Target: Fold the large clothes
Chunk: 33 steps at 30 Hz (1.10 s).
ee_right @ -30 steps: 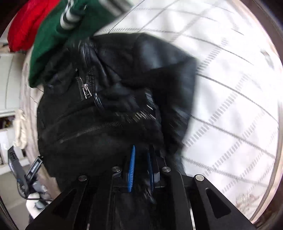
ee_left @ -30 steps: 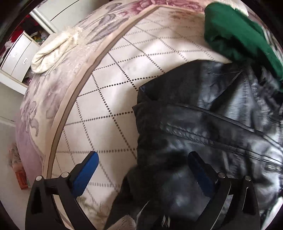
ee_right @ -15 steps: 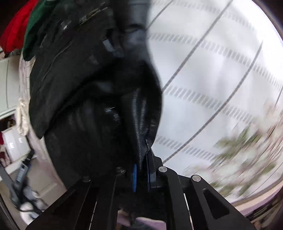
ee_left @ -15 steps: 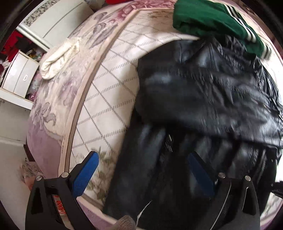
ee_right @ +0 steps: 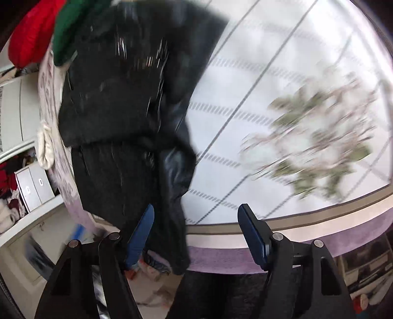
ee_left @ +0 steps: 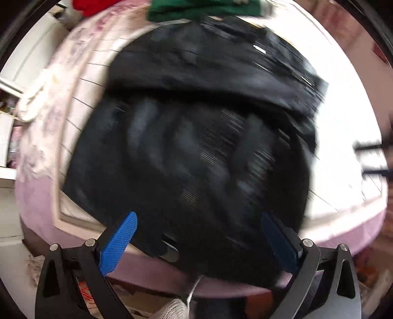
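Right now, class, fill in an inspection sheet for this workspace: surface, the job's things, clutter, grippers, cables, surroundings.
Surface: bed with a quilted floral cover and a purple edge.
Job's things: black jacket lies on the bed, its upper part folded over, its lower edge hanging past the bed's edge; blurred.
Clutter: green garment and red garment beyond the jacket; cream cloth on the bed's side.
Grippers: left gripper open, over the jacket's hem, holding nothing; right gripper open, jacket edge hanging between its fingers, not clamped.
Cables: nothing seen.
Surroundings: white drawers and shelves beside the bed.
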{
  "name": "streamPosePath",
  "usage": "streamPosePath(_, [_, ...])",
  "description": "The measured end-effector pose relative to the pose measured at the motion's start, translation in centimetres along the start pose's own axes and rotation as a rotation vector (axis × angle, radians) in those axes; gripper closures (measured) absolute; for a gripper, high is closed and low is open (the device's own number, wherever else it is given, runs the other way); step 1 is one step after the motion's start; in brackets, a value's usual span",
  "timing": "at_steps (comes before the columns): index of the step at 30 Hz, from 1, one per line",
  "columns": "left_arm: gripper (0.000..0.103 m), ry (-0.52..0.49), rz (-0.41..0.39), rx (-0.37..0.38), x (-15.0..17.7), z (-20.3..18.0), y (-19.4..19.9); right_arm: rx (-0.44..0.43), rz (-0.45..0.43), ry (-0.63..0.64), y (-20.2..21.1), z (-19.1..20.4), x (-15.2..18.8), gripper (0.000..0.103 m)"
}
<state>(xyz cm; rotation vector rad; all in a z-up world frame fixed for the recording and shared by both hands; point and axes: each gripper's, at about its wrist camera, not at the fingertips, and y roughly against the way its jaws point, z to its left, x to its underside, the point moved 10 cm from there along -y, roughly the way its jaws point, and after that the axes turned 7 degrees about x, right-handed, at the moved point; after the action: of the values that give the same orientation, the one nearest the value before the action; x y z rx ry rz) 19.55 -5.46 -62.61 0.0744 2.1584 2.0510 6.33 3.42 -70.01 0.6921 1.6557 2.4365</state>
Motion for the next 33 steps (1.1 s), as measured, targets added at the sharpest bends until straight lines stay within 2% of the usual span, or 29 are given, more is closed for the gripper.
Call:
streamPosePath(2, [0.000,-0.030,0.045,0.023,2.0,-3.7,-1.2,-0.030,-0.041,0.007,1.2,-1.5,-1.3,0.030])
streamPosePath(4, [0.000,-0.058,0.061,0.001,3.0,-6.1,-2.4,-0.027,-0.051,0.026,0.5,-1.1,-2.9,0.030])
streamPosePath(5, [0.000,-0.083,0.072,-0.036,3.5,-7.3,-3.3,-0.026,-0.052,0.039,1.0,-2.5,-3.4,0.030])
streamPosePath(8, [0.000,-0.149,0.103,-0.153,4.2,-9.9,-6.1,-0.029,-0.039,0.074,0.6,-2.6,-5.4,0.030])
streamPosePath(12, [0.000,-0.186,0.144,-0.323,4.2,-9.9,-8.5,-0.011,-0.039,0.119,1.9,-5.2,-7.7,0.030])
streamPosePath(18, [0.000,-0.183,0.097,-0.566,1.4,-6.8,-8.3,-0.064,-0.041,0.137,-0.1,-5.7,-9.9,0.030])
streamPosePath(20, [0.011,-0.186,0.088,-0.593,0.6,-6.0,-8.5,-0.098,-0.049,0.124,-0.8,-5.5,-10.8,0.030])
streamPosePath(21, [0.021,-0.183,0.085,-0.592,0.4,-5.9,-8.6,-0.119,-0.051,0.117,-1.2,-5.1,-11.1,0.030])
streamPosePath(23, [0.045,-0.180,0.086,-0.572,0.3,-5.8,-8.6,-0.179,-0.055,0.109,-2.0,-4.2,-12.2,0.030])
streamPosePath(24, [0.064,-0.176,0.084,-0.562,0.3,-6.0,-8.5,-0.206,-0.059,0.109,-2.2,-3.8,-12.7,0.030])
streamPosePath(26, [0.071,-0.186,0.076,-0.569,0.4,-6.4,-8.1,-0.295,-0.067,0.106,-2.6,-2.3,-13.8,0.030])
streamPosePath(27, [0.075,-0.180,0.076,-0.558,0.3,-6.3,-8.1,-0.338,-0.069,0.106,-2.8,-1.6,-14.3,0.026])
streamPosePath(29, [0.091,-0.175,0.066,-0.535,0.3,-6.7,-7.8,-0.420,-0.068,0.108,-3.1,0.0,-15.1,0.017])
streamPosePath(31, [0.095,-0.172,0.059,-0.525,0.3,-7.4,-7.2,-0.500,-0.047,0.104,-3.7,1.8,-16.0,0.016])
streamPosePath(33, [0.097,-0.175,0.054,-0.521,0.1,-7.4,-6.7,-0.540,-0.018,0.089,-4.6,3.4,-16.7,0.016])
